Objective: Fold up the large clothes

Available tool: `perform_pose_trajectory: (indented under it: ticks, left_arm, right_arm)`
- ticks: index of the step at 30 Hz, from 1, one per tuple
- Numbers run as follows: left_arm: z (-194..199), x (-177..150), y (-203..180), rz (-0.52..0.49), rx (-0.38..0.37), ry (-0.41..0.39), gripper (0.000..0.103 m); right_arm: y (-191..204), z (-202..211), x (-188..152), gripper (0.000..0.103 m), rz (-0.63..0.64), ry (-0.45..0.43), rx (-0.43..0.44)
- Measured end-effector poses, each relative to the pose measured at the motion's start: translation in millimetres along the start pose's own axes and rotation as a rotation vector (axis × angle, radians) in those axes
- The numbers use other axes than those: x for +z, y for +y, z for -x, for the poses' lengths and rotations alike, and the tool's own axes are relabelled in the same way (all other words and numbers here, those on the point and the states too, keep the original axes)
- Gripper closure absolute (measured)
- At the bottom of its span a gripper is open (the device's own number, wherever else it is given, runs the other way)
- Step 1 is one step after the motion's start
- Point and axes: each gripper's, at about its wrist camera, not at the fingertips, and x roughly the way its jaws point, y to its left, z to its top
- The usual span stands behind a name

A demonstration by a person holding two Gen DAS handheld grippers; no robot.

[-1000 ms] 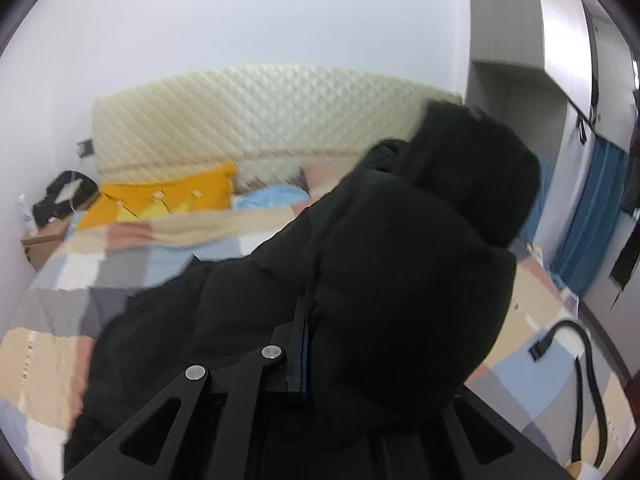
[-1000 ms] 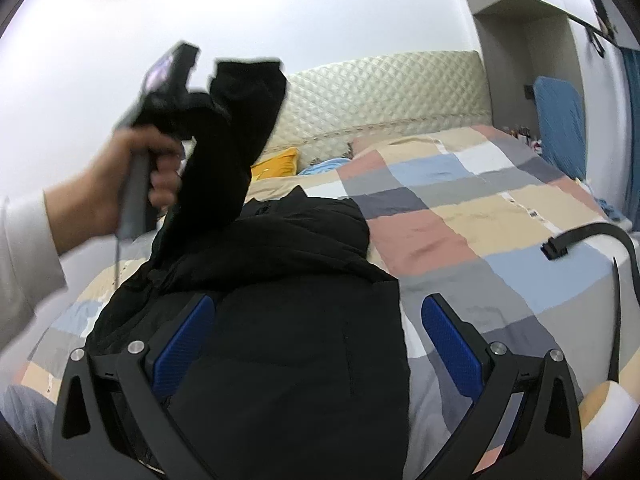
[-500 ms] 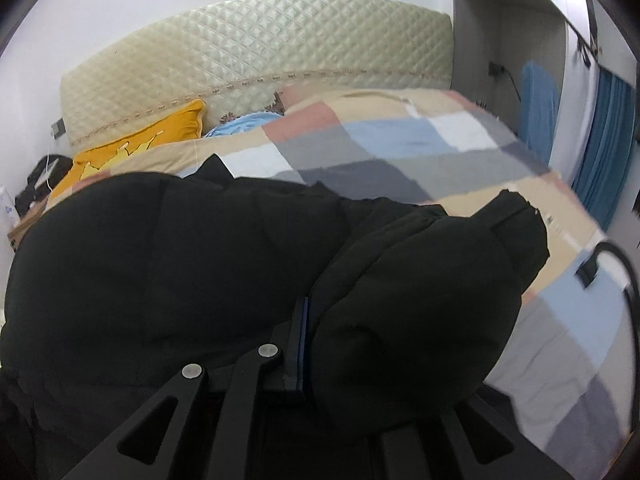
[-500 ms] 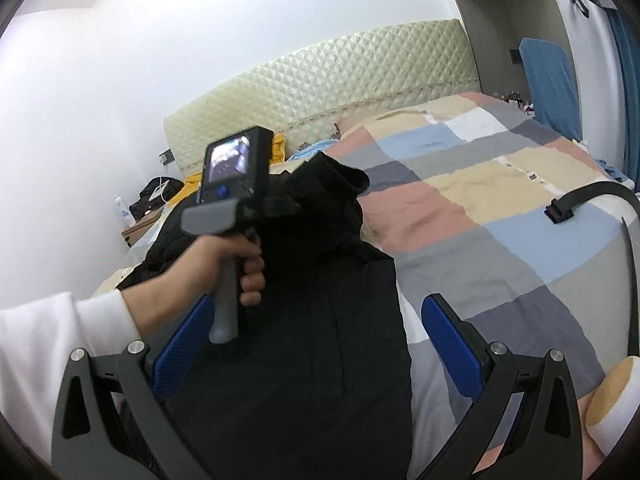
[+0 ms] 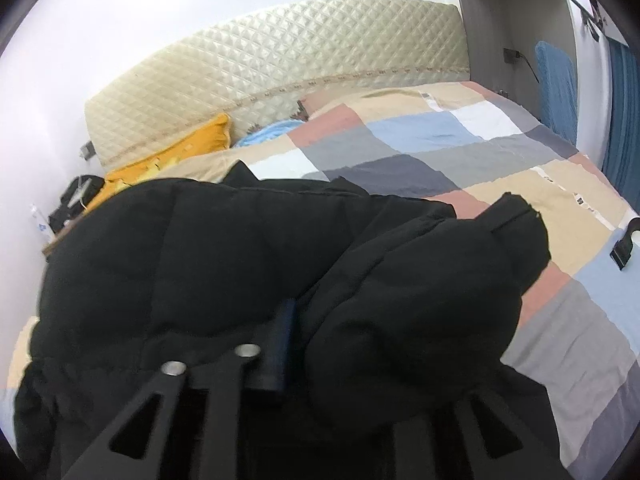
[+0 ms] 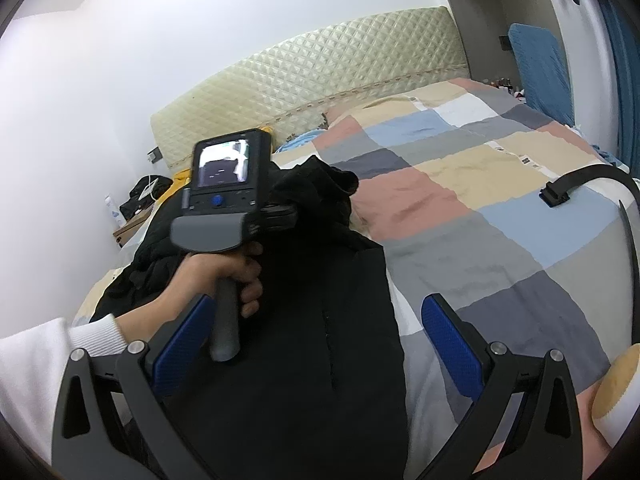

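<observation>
A black puffer jacket (image 5: pixel 224 264) lies on the patchwork bed (image 5: pixel 440 148). My left gripper (image 5: pixel 296 344) is shut on the jacket's sleeve (image 5: pixel 432 280), which bulges over the jacket body and hides the right finger. In the right wrist view the left gripper (image 6: pixel 280 212) holds the sleeve (image 6: pixel 320 184) low over the jacket (image 6: pixel 304 340). My right gripper (image 6: pixel 316 332) is open and empty above the jacket's lower part.
A quilted cream headboard (image 5: pixel 280 64) stands at the back with a yellow pillow (image 5: pixel 172 156). A black strap (image 6: pixel 580 180) lies on the bed at the right. A nightstand (image 6: pixel 128 228) with dark items stands at the left. A blue cloth (image 6: pixel 540 68) hangs at the far right.
My left gripper has carried the sleeve from high in the air down and across onto the jacket body. The right gripper has stayed open and about in place.
</observation>
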Motion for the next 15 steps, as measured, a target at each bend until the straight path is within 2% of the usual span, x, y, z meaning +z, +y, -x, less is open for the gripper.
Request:
perform_pose_trajectory:
  ticks: [2, 3, 9, 11, 15]
  left_arm:
    - [12, -4, 7, 0.008, 0.006, -0.016, 0.032]
    - [19, -6, 12, 0.017, 0.001, -0.022, 0.029]
    - [64, -18, 45, 0.040, -0.057, -0.021, 0.029]
    - [82, -22, 59, 0.053, -0.056, -0.031, 0.029]
    - [121, -34, 96, 0.116, -0.076, -0.047, 0.029]
  right_arm:
    - [1, 1, 0, 0.000, 0.005, -0.002, -0.002]
    - [1, 1, 0, 0.000, 0.007, -0.002, -0.003]
    - [4, 6, 0, 0.000, 0.018, -0.015, 0.002]
    - [6, 8, 0, 0.000, 0.025, -0.023, 0.007]
    - [13, 11, 1, 0.000, 0.043, -0.028, 0.013]
